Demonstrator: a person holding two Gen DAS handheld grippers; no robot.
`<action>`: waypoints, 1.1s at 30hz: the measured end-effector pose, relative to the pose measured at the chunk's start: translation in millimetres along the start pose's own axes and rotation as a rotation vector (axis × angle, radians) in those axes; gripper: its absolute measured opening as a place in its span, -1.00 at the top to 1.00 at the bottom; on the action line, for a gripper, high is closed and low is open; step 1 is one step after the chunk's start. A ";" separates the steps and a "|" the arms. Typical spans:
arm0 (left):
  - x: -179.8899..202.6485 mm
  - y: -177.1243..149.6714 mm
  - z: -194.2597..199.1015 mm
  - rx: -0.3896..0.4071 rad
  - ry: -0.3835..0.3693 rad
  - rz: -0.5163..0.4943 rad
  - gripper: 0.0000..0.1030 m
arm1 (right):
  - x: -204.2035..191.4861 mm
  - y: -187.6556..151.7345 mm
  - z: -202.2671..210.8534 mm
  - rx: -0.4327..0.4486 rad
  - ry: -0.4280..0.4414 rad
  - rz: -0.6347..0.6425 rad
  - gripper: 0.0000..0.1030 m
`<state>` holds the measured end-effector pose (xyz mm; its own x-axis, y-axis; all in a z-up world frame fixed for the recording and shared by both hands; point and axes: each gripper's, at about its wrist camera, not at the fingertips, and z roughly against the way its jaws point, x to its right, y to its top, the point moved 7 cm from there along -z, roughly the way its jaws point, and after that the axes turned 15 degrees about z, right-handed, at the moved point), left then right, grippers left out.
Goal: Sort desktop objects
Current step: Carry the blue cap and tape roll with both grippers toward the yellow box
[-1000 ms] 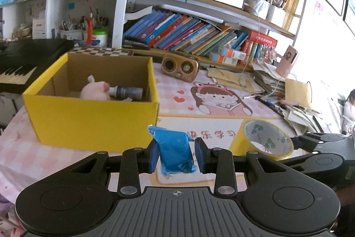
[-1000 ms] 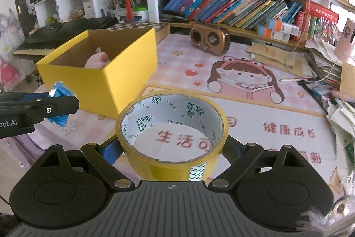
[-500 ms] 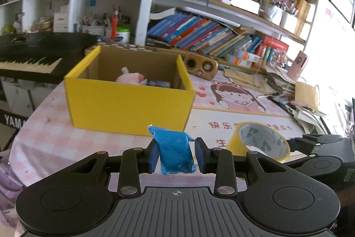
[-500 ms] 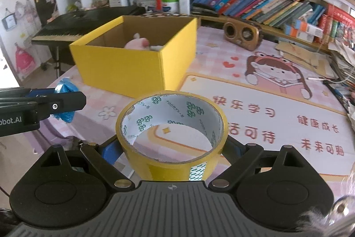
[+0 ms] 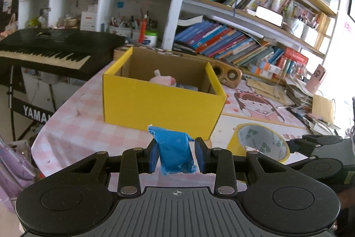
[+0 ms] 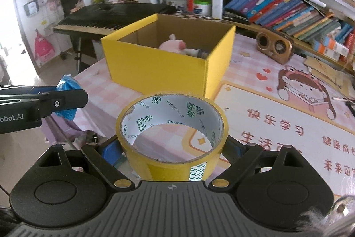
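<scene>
Clamped between the blue pads of the left gripper [image 5: 175,153], low in the middle of the left wrist view, is one crumpled blue packet [image 5: 175,151], held up off the tabletop. Low centre in the right wrist view, the right gripper [image 6: 174,148] has its jaws spread wide around one roll of yellow tape [image 6: 173,137], pads pressed to its outer sides, the roll's hole facing up and forward.

Beyond both claws, in the middle of each frame, stands one yellow cardboard box [image 5: 159,103], open-topped, on the pink checked tablecloth [image 5: 73,126]. Inside it lie one pink plush toy [image 6: 173,44] and one small bottle [image 6: 196,52] on its side just beside the toy.

Only the right wrist view shows the bottle's pale neck and dark body; in the left wrist view the box wall hides all but a bluish strip of it. That view alone shows the keyboard's stand with its white lettering at left. Each view catches the other gripper at its edge: the tape at lower right of the left view, the packet at the left edge of the right view. One wooden speaker [image 6: 274,47] sits behind the box, right of it.
</scene>
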<state>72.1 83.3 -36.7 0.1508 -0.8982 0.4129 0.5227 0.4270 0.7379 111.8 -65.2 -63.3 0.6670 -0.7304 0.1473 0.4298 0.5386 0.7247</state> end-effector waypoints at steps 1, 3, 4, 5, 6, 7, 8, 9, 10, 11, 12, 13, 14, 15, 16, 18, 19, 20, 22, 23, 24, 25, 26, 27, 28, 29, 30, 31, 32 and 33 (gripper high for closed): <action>-0.8 0.7 0.2 0.002 0.003 0.001 0.35 | -1.2 1.5 -1.6 -0.002 0.007 0.006 -0.76; -1.2 2.0 -0.8 0.002 0.007 0.003 0.35 | -3.2 4.5 -3.2 -0.001 0.017 0.015 -0.76; -0.6 2.3 -1.7 0.000 0.007 0.004 0.35 | -3.1 6.4 -4.1 0.001 0.019 0.019 -0.76; 0.2 2.4 -2.8 -0.001 0.007 0.005 0.35 | -2.7 7.9 -4.6 0.003 0.020 0.022 -0.76; 1.1 2.9 -4.2 -0.002 0.007 0.005 0.35 | -2.4 9.4 -5.4 0.004 0.020 0.025 -0.76; 2.4 3.7 -5.6 0.000 0.006 0.005 0.35 | -1.6 10.5 -6.0 0.005 0.021 0.029 -0.76; 2.8 4.1 -6.2 0.003 0.006 0.003 0.35 | -0.2 12.3 -6.8 0.008 0.021 0.035 -0.76; 4.0 5.6 -7.2 0.008 0.007 0.001 0.35 | 1.4 14.2 -7.5 0.013 0.020 0.039 -0.76; 4.7 7.2 -7.7 0.017 0.009 -0.001 0.35 | 3.8 16.9 -8.1 0.019 0.018 0.043 -0.76; 5.5 9.5 -8.5 0.028 0.013 -0.002 0.35 | 6.3 19.6 -8.7 0.028 0.017 0.045 -0.76; 6.0 12.1 -9.7 0.036 0.016 0.000 0.35 | 8.4 22.1 -9.2 0.039 0.018 0.048 -0.76; 6.1 14.5 -10.9 0.041 0.019 0.002 0.35 | 10.6 25.1 -9.8 0.049 0.018 0.053 -0.76; 6.5 17.3 -13.0 0.047 0.024 0.005 0.35 | 13.1 28.8 -10.4 0.062 0.017 0.059 -0.76; 7.3 20.1 -15.0 0.052 0.028 0.005 0.35 | 16.3 33.3 -10.8 0.076 0.013 0.064 -0.76; 8.4 23.1 -17.5 0.058 0.032 0.005 0.35 | 20.1 38.4 -11.0 0.094 0.009 0.066 -0.76; 9.9 30.6 -22.9 0.075 0.044 0.004 0.35 | 27.9 48.0 -12.2 0.128 0.003 0.067 -0.76; 10.6 35.3 -25.3 0.086 0.049 0.006 0.35 | 31.5 53.1 -13.5 0.140 0.000 0.068 -0.76; 11.2 40.8 -27.8 0.098 0.052 0.008 0.35 | 35.8 58.9 -15.8 0.151 -0.004 0.073 -0.76; 12.5 53.3 -33.2 0.125 0.061 0.010 0.35 | 44.4 70.6 -20.1 0.174 -0.013 0.090 -0.76; 13.4 60.5 -36.8 0.140 0.066 0.010 0.35 | 48.7 76.4 -22.4 0.187 -0.017 0.102 -0.76; 14.1 67.1 -40.4 0.153 0.069 0.011 0.35 | 52.7 82.5 -24.9 0.198 -0.021 0.114 -0.76; 14.7 72.6 -43.9 0.164 0.072 0.009 0.35 | 57.0 87.9 -27.8 0.209 -0.025 0.126 -0.76; 15.4 78.5 -48.4 0.175 0.076 0.007 0.35 | 61.8 94.4 -31.0 0.222 -0.029 0.139 -0.76; 16.3 84.2 -53.5 0.185 0.083 0.004 0.35 | 65.7 99.5 -33.6 0.232 -0.031 0.149 -0.76; 17.3 89.1 -58.8 0.193 0.089 0.001 0.35 | 69.7 104.5 -36.4 0.241 -0.034 0.159 -0.76; 17.9 93.6 -64.3 0.200 0.096 0.000 0.35 | 73.9 109.7 -39.6 0.250 -0.036 0.167 -0.76; 18.3 98.1 -70.6 0.205 0.104 0.001 0.35 | 78.0 114.1 -42.5 0.259 -0.037 0.171 -0.76; 18.6 101.5 -76.6 0.207 0.109 0.004 0.35 | 82.6 118.6 -45.8 0.266 -0.038 0.174 -0.76; 18.2 104.6 -83.1 0.206 0.114 0.008 0.35 | 87.7 123.2 -49.3 0.273 -0.041 0.176 -0.76; 18.4 107.5 -90.3 0.203 0.118 0.012 0.35 | 92.2 127.0 -52.2 0.279 -0.044 0.177 -0.76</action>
<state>206.8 103.2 2.1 0.2599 -0.8937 0.3658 0.3429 0.4396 0.8302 259.6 -42.2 7.2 0.6870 -0.6564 0.3116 0.1224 0.5272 0.8409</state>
